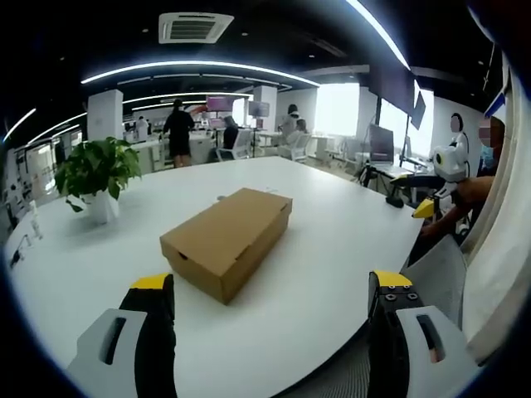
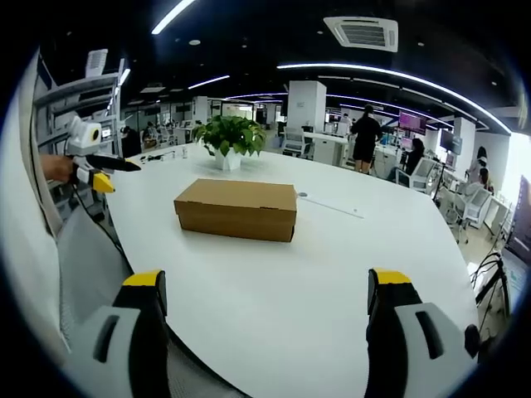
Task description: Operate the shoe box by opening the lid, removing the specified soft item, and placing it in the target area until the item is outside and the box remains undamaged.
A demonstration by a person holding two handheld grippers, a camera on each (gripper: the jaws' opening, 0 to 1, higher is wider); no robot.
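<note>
A closed brown cardboard shoe box [image 1: 228, 240] lies on the white table [image 1: 332, 249], its lid down. My left gripper [image 1: 270, 286] hovers short of the box with its yellow-tipped jaws wide apart and nothing between them. In the right gripper view the same box [image 2: 236, 209] rests lengthwise across the table [image 2: 274, 307], and my right gripper [image 2: 265, 282] is open and empty, well back from it. The right gripper [image 1: 438, 178] appears at the table's right edge in the left gripper view. The left gripper [image 2: 93, 157] appears at the far left of the right gripper view, held by a hand.
A potted green plant [image 1: 95, 174] [image 2: 230, 137] stands on the table beyond the box. A thin cable [image 2: 332, 207] lies to the right of the box. Desks, chairs and people fill the office behind. The table edge curves close to both grippers.
</note>
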